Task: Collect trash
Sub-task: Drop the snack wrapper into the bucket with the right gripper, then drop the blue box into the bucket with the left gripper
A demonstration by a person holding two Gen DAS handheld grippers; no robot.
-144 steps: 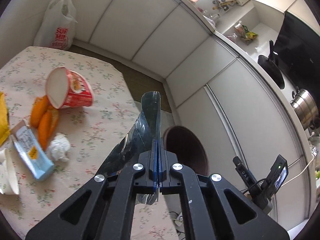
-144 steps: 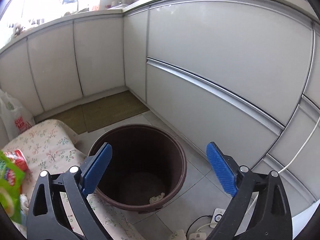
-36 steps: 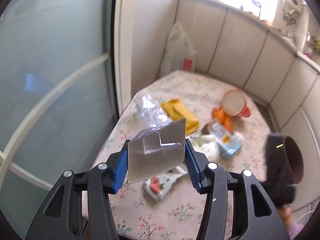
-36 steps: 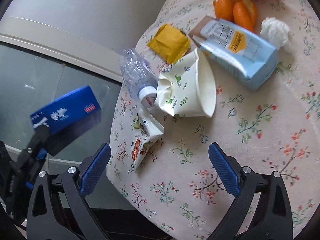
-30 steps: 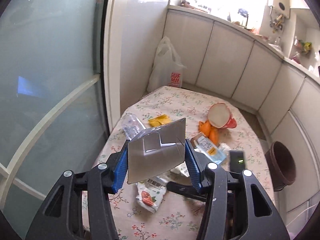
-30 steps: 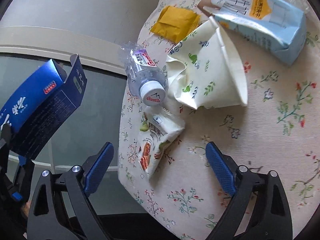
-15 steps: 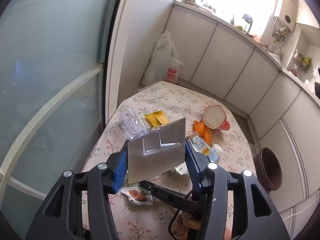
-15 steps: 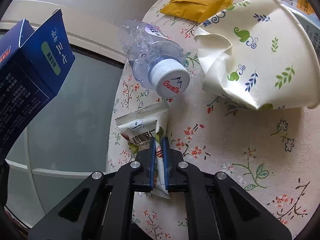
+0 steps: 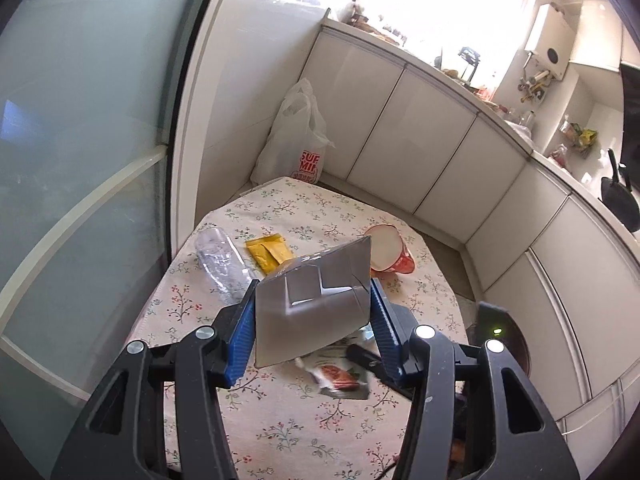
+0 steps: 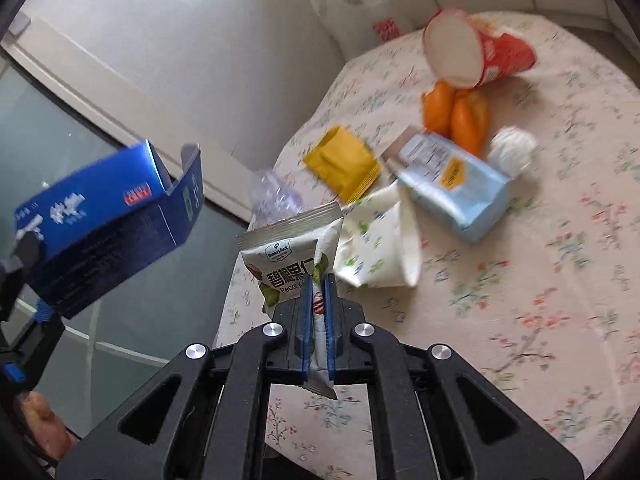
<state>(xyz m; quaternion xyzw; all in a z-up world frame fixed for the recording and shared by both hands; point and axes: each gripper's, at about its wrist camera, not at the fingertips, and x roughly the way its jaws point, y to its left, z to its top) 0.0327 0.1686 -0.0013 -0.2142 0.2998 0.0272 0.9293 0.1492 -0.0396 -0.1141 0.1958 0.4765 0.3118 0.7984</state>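
My left gripper is shut on an open blue carton, held high above the table; the carton also shows at the left of the right wrist view. My right gripper is shut on a white snack packet and holds it lifted off the floral tablecloth; the packet shows in the left wrist view. On the table lie a clear plastic bottle, a yellow sachet, a crushed paper cup, a light blue carton, orange peels, a tissue ball and a red cup.
A brown bin stands on the floor right of the table. A white plastic bag sits behind the table against white cabinets. A frosted glass door runs along the left.
My right gripper has lifted the snack packet off the cloth and tilted up toward the far table. My left gripper still holds the blue carton, raised a little higher.
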